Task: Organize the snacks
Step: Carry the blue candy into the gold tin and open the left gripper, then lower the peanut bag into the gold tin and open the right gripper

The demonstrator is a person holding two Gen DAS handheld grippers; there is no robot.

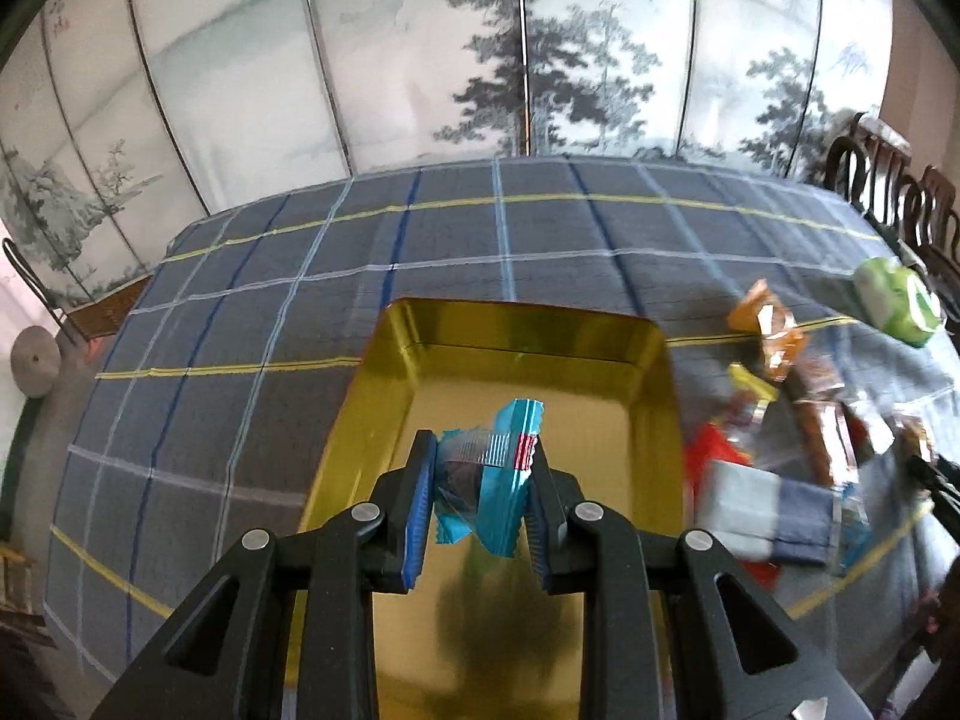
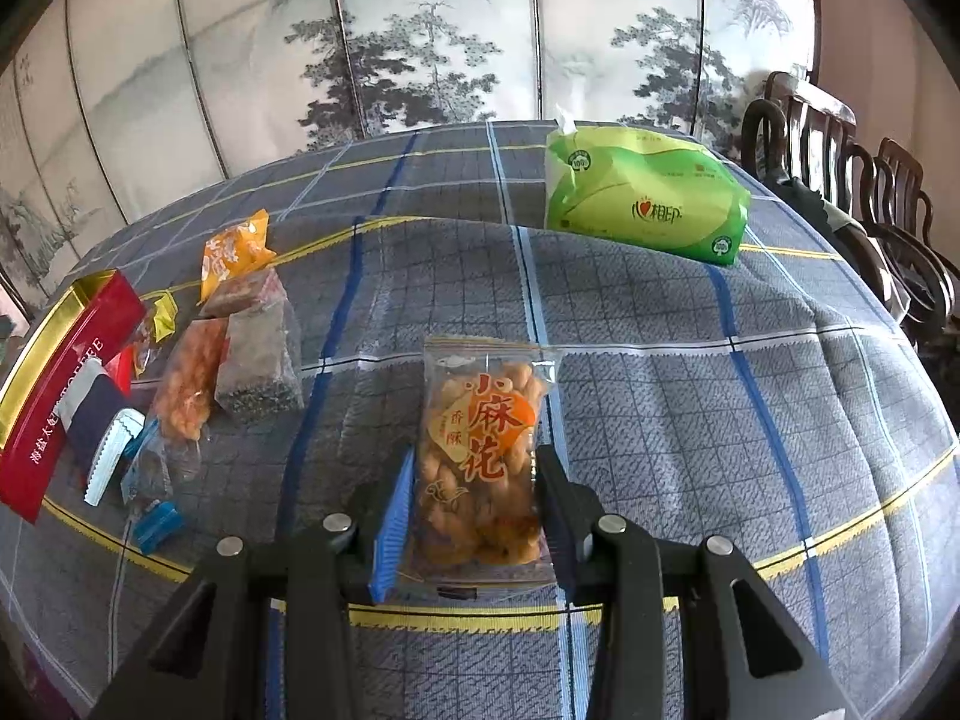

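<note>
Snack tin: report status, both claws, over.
Left claw shut on blue candy, above the gold tin. Right claw shut on twist-snack packet. Loose snacks beside tin; nothing in the way.

Snack packet (image 2: 480,450): "小麻花", small "香酥" beside it. Green tissue pack (image 2: 645,201): "心相印", "100%" roundels (fine print unreadable). Red tin (image 2: 66,384) side: "TOFFEE" partly hidden, "海盐太妃" below.

**Two wrist views facing the painted screen**

Left camera looks down past its fingers (image 1: 420,498), close above the gold tin (image 1: 528,330). Right camera sits low over the plaid tablecloth (image 2: 690,372). Both catch the tin, the loose snack pile (image 2: 228,360) between them, and the green tissue pack (image 2: 648,198).
</note>
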